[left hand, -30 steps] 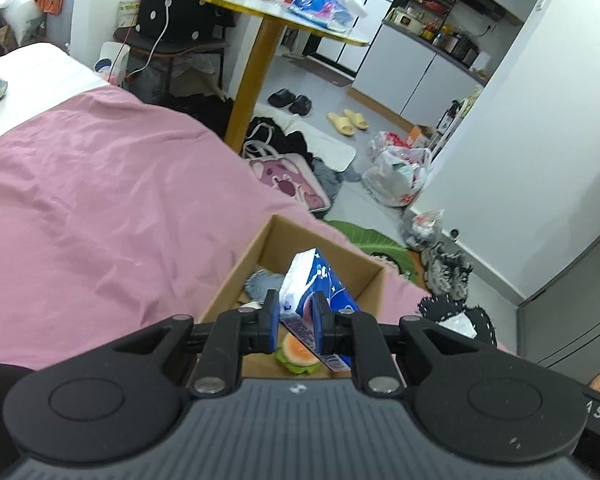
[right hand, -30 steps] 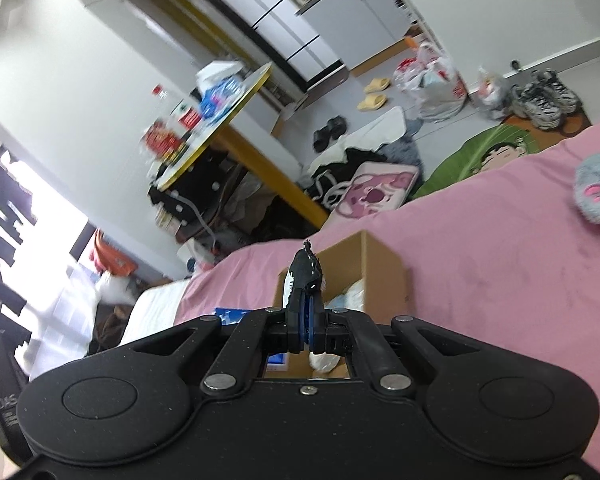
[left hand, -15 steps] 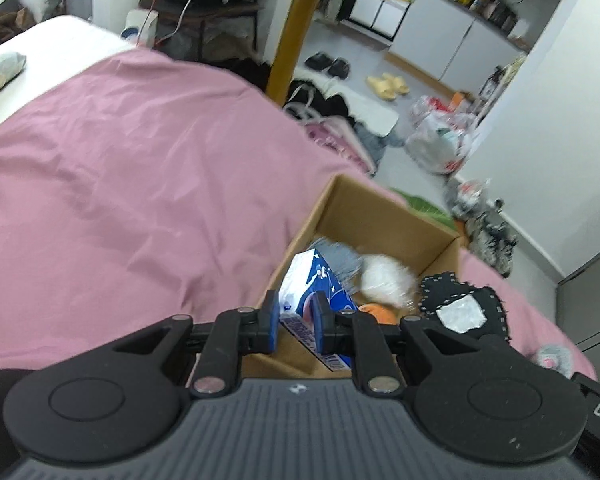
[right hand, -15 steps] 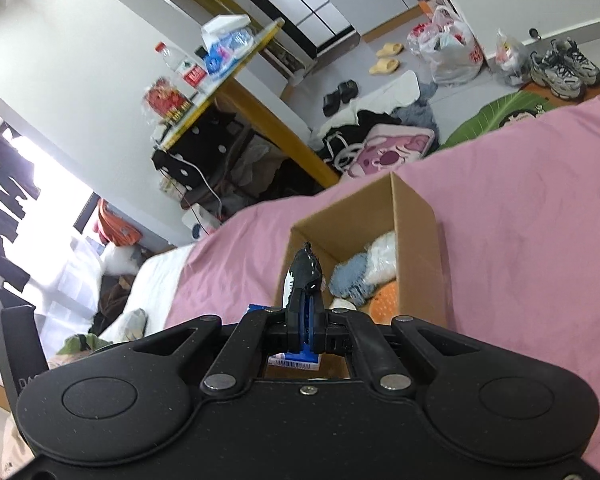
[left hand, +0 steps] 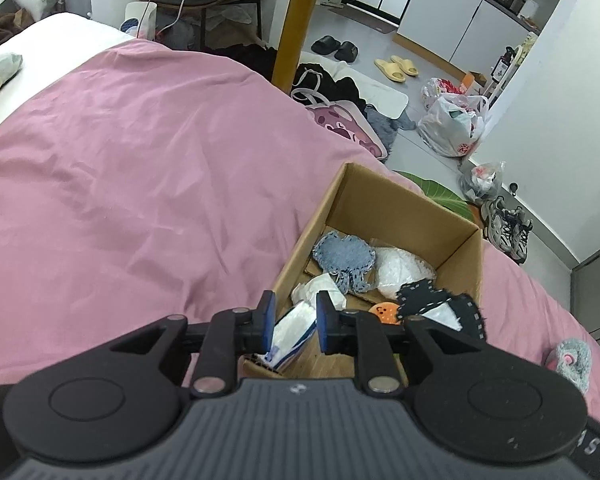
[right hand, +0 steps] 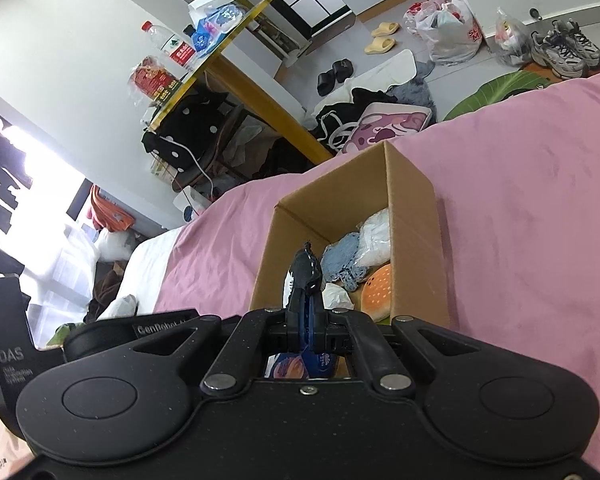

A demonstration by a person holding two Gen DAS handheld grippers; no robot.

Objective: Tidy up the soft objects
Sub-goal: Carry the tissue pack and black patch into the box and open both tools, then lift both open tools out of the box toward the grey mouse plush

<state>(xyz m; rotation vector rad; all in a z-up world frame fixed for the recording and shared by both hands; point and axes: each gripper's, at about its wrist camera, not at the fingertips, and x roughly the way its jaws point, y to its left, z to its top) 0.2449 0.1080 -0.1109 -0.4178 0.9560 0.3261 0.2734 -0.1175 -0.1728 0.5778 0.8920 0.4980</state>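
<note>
— Lower now: the left gripper has dipped to the box, and its jaws have spread, so the tissue pack sits loose between them at the near wall.

— And the right gripper?

— Still pressed together on a black patch above the box. A grey plush lies far right on the pink quilt.
</note>
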